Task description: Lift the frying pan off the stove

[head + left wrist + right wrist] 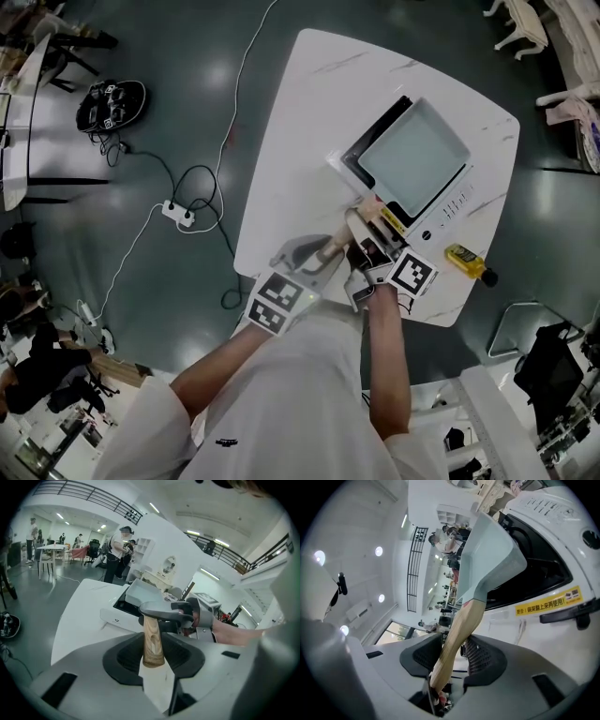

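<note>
A square grey frying pan (412, 155) lies over the black top of a white stove (441, 211) on a white table. Its wooden handle (370, 217) points back toward me. My left gripper (339, 246) is shut on the handle's end, and my right gripper (375, 248) is shut on it a little nearer the pan. In the left gripper view the handle (153, 641) sits between the pads of the left gripper (153, 656), with the right gripper (187, 616) and pan (143, 592) beyond. In the right gripper view the handle (457, 634) runs up from the right gripper (454, 660) to the pan (492, 555).
A yellow object (466, 260) lies on the table (300, 122) right of the stove, near the edge. On the floor to the left are a power strip (178, 214) with cables and a black device (111, 103). People stand far off (115, 550).
</note>
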`<action>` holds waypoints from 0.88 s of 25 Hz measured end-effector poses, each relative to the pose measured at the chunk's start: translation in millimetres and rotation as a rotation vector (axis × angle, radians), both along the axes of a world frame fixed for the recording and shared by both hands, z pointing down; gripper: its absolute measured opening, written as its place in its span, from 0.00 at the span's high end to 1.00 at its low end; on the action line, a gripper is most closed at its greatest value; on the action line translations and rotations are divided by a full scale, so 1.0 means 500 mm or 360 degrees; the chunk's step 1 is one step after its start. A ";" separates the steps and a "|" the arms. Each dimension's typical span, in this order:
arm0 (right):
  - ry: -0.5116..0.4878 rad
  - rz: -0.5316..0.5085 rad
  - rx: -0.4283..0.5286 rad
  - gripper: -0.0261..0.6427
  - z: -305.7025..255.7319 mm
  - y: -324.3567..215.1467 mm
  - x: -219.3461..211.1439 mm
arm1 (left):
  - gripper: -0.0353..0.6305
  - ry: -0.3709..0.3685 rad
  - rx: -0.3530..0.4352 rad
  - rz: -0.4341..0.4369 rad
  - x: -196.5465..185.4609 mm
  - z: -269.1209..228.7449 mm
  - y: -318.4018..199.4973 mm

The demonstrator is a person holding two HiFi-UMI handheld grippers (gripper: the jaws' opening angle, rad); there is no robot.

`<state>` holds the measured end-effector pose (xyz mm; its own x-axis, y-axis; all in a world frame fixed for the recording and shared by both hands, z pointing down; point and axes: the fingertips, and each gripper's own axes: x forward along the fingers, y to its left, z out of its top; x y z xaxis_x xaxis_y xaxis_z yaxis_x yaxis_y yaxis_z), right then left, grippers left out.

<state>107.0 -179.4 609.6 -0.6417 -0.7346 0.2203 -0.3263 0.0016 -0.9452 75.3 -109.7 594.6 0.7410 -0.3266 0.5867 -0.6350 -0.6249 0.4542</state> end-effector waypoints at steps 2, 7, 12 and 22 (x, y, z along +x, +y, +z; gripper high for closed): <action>0.0002 0.0005 -0.0001 0.74 -0.001 0.002 -0.002 | 0.78 0.0003 -0.0022 -0.0003 -0.002 0.001 0.001; 0.0038 0.0010 -0.0011 0.75 -0.007 0.009 -0.009 | 0.78 0.0031 -0.0040 -0.0007 -0.010 -0.003 0.009; 0.0018 -0.0007 0.0058 0.75 -0.038 0.019 -0.030 | 0.78 0.0027 0.0008 -0.0028 -0.031 -0.022 0.025; 0.0043 -0.0001 0.0134 0.74 -0.132 0.053 -0.062 | 0.77 0.0103 0.0107 -0.0045 -0.062 -0.125 0.054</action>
<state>75.9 -152.8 543.5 -0.6367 -0.7509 0.1753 -0.3520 0.0808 -0.9325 44.4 -82.9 532.2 0.7667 -0.3852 0.5137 -0.6235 -0.6376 0.4524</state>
